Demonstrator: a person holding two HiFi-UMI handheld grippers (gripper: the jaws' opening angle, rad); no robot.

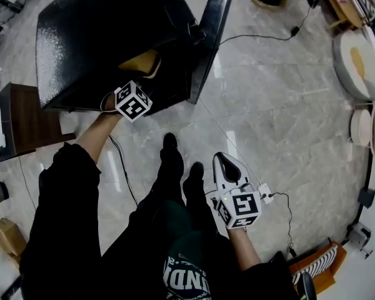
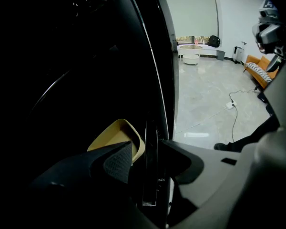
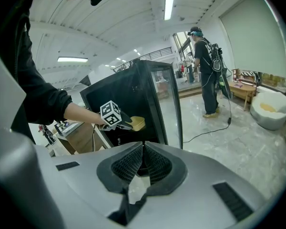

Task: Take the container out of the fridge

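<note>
A black fridge [image 1: 94, 36] stands ahead with its door [image 1: 209, 36] swung open to the right. A shallow yellow container [image 1: 140, 61] sits tilted in the fridge opening. My left gripper [image 1: 140, 80] reaches into that opening. In the left gripper view the container's rim [image 2: 136, 140] lies against the left pad, between the jaws, so the left gripper [image 2: 148, 151] is shut on it. The right gripper view shows the container [image 3: 138, 123] at the left gripper's tip. My right gripper [image 1: 225, 162] hangs low by my legs, pads pressed together [image 3: 143, 151], holding nothing.
A brown wooden side table [image 1: 19, 120] stands left of the fridge. Cables [image 1: 256, 36] and a white power adapter [image 1: 265, 195] lie on the marble floor. Round white seats [image 1: 356, 61] line the right side. Another person [image 3: 207, 70] stands beyond the door.
</note>
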